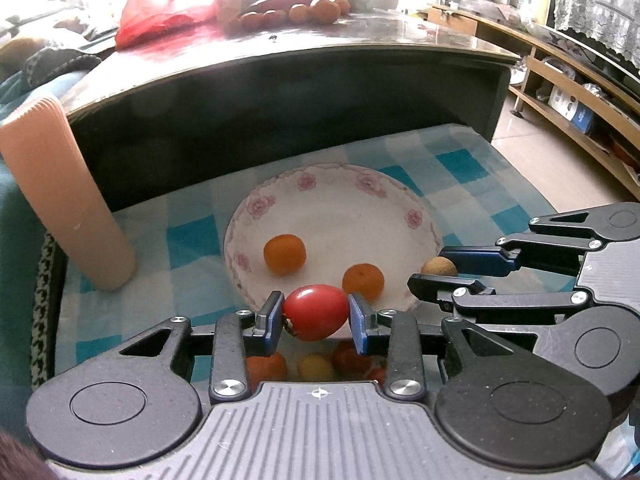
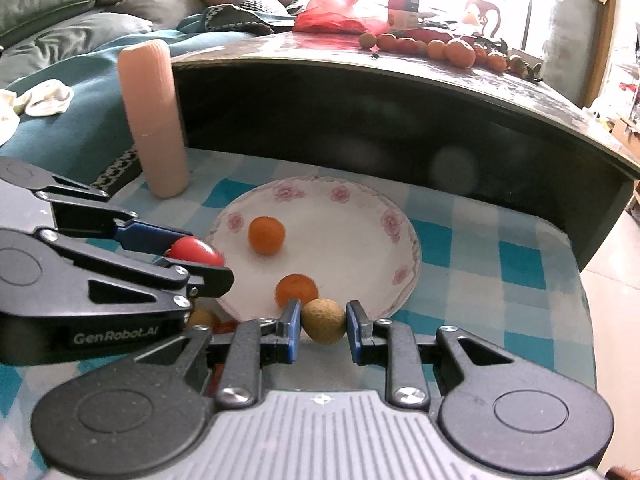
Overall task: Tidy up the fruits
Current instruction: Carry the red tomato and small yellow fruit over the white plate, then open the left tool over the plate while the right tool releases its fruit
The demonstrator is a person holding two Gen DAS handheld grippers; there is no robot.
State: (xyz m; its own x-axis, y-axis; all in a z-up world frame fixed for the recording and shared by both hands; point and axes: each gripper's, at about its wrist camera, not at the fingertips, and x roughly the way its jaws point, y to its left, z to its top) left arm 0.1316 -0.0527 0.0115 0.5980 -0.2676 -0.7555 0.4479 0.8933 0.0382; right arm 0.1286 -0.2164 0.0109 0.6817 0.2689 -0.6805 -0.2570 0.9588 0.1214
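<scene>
A white plate with pink flowers lies on the blue checked cloth and holds two small oranges. My left gripper is shut on a red cherry tomato, held over the plate's near rim. My right gripper is shut on a brown-green longan at the plate's near right edge. Several more fruits lie below the left gripper, mostly hidden.
A ribbed peach-coloured cylinder stands on the cloth left of the plate. Behind the plate rises a dark table carrying oranges and a red bag. A sofa lies to the left, wooden shelves to the right.
</scene>
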